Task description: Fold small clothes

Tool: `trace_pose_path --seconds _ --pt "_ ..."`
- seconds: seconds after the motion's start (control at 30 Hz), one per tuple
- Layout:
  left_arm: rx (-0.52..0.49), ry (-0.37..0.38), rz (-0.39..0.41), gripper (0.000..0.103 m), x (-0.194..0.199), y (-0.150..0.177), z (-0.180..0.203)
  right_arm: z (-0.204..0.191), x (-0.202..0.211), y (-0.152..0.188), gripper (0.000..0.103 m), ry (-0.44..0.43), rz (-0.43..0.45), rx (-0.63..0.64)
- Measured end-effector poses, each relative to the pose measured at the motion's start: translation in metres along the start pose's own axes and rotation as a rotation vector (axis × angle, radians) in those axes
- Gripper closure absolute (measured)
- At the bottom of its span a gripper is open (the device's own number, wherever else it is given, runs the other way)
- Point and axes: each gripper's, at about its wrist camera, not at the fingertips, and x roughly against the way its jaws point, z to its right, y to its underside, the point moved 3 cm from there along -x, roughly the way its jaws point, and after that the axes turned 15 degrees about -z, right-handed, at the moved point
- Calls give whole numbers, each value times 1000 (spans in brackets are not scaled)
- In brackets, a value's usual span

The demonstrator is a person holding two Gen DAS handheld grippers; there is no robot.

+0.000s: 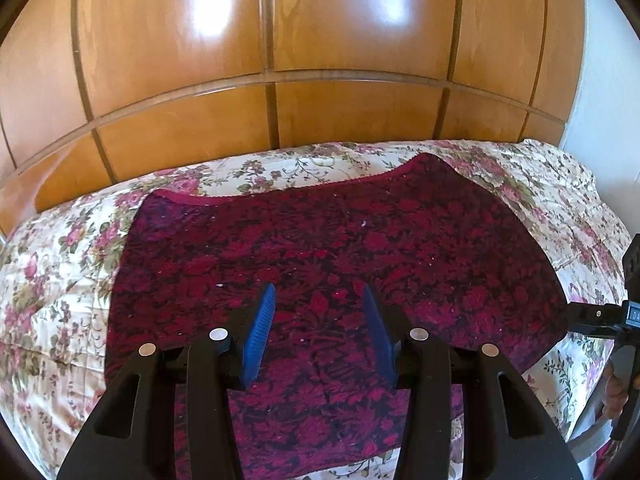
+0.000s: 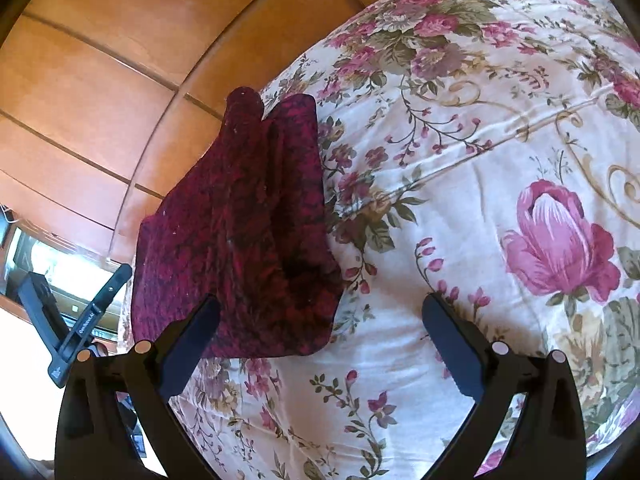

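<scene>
A dark red and magenta patterned garment (image 1: 340, 232) lies spread flat on the bed, its trimmed edge toward the wardrobe. My left gripper (image 1: 319, 292) hovers over the near middle of it. Its blue pads (image 1: 260, 332) stand apart with only the flat cloth below them. In the right wrist view the same garment (image 2: 240, 220) shows from its side, with one corner raised in a fold. My right gripper (image 2: 322, 300) is open wide over the bedspread beside the garment's edge. Its left finger (image 2: 192, 332) overlaps the cloth's border in the picture, and nothing is between the fingers.
A cream bedspread with pink flowers (image 1: 60, 280) (image 2: 460, 160) covers the bed. A glossy wooden wardrobe (image 1: 320, 40) (image 2: 100, 80) stands right behind it. The right tool's black frame (image 1: 616, 316) and a person's hand (image 1: 616, 392) show at the right edge.
</scene>
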Motion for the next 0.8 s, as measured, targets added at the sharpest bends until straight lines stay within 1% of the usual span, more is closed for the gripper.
trace_pose_path --seconds 0.17,0.27,0.3,0.37,0.47,0.53,0.57,0.63,0.7,0.8 --pt "-18 -12 -29 59 -12 -1 6 -2 -7 -4 2 5 2 26" --pt "-35 -23 -51 59 -21 -1 10 0 -7 -6 2 -14 -3 40" --pt "-36 -21 -72 59 -26 -1 11 1 -7 -6 2 -24 -3 39" --pt "-21 -8 -86 59 -33 0 9 3 -7 -8 2 -49 -2 33" --pt "14 28 -97 59 -38 3 4 2 -7 -10 2 -53 -9 34" --pt "53 86 -57 59 -25 6 -6 1 -7 -11 2 -48 -20 42" --pt "58 93 -44 59 -19 8 -11 1 -7 -11 2 -47 -22 43" --pt "86 64 -29 59 -8 17 -28 1 -8 -12 2 -44 -24 42" --pt "125 69 -16 59 3 28 -51 0 -7 -14 2 -33 -27 38" --pt "211 -32 26 58 23 48 -98 -7 7 -20 2 -24 40 38"
